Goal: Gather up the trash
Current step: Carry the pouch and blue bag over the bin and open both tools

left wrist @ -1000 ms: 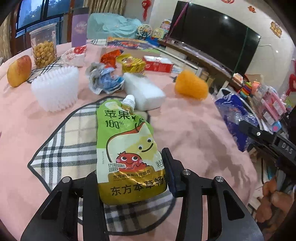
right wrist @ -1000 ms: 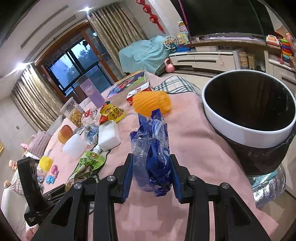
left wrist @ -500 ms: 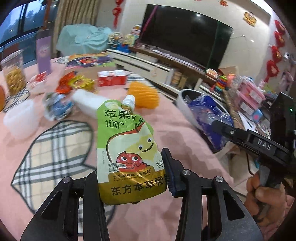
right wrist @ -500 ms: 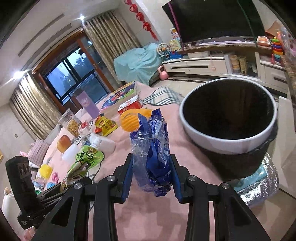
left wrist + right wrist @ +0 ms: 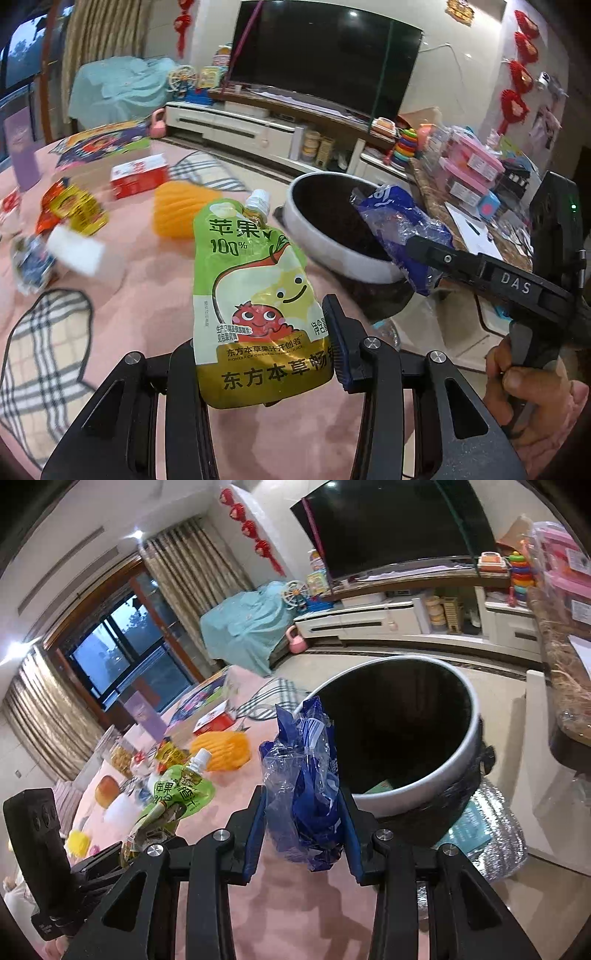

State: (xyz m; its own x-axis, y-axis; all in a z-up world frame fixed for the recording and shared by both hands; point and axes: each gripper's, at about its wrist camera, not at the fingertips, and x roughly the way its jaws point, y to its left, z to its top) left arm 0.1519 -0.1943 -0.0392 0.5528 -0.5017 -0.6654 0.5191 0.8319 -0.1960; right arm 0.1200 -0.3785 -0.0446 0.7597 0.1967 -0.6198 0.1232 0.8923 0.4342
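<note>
Both grippers carry trash beside the bin.
The left gripper (image 5: 264, 363) pinches a green juice pouch (image 5: 255, 295) above the pink surface (image 5: 147, 295); the right gripper (image 5: 304, 834) clamps a crumpled blue wrapper (image 5: 306, 786) just before the white-rimmed bin (image 5: 413, 794).

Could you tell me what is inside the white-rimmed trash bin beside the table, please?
The trash bin is lined in black and mostly dark. Only a small teal-and-red scrap shows near the bottom. The blue wrapper covers part of the opening.
</note>
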